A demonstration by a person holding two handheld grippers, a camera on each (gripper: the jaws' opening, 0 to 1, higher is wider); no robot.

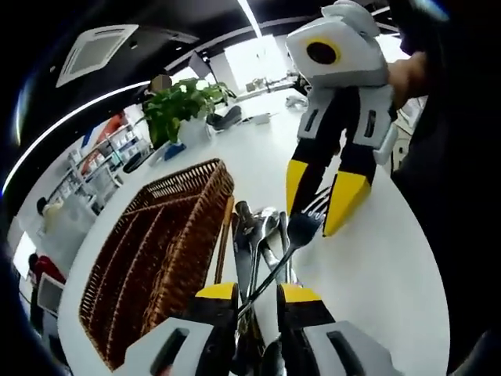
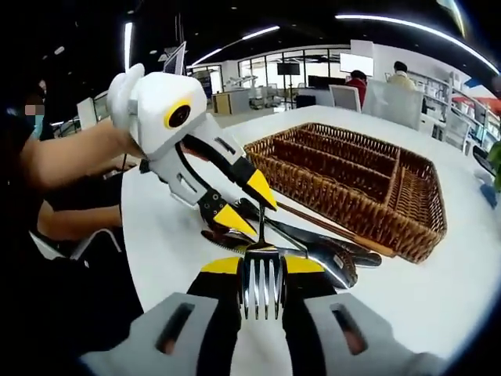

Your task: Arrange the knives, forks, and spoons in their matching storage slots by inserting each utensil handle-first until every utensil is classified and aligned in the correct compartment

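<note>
In the left gripper view, the wicker tray [image 1: 168, 251] with its long slots sits at nine o'clock on the white table [image 1: 376, 258], and a wooden-handled piece [image 1: 225, 239] lies along its near wall. Just right of that is the heap of utensils [image 1: 262, 239], spoons and knives overlapping. My left gripper [image 1: 258, 296] rises at six o'clock with its yellow-tipped jaws closed onto the dark handle of a fork [image 1: 301, 229], whose tines point toward one o'clock. At two o'clock my right gripper [image 1: 319, 205] comes down with its jaws spread, the fork's tines between the tips. A potted plant [image 1: 182, 106] stands at eleven o'clock, far across the table. In the right gripper view, my left gripper [image 2: 246, 205] reaches in from ten o'clock, tips at the fork's handle. My right gripper [image 2: 262, 266] is at six o'clock, jaws apart on either side of the fork [image 2: 261, 286], whose tines point at the camera; I cannot tell whether they touch it. The utensils [image 2: 329, 251] lie at five o'clock, and the tray [image 2: 352, 184] sits at two o'clock.
</note>
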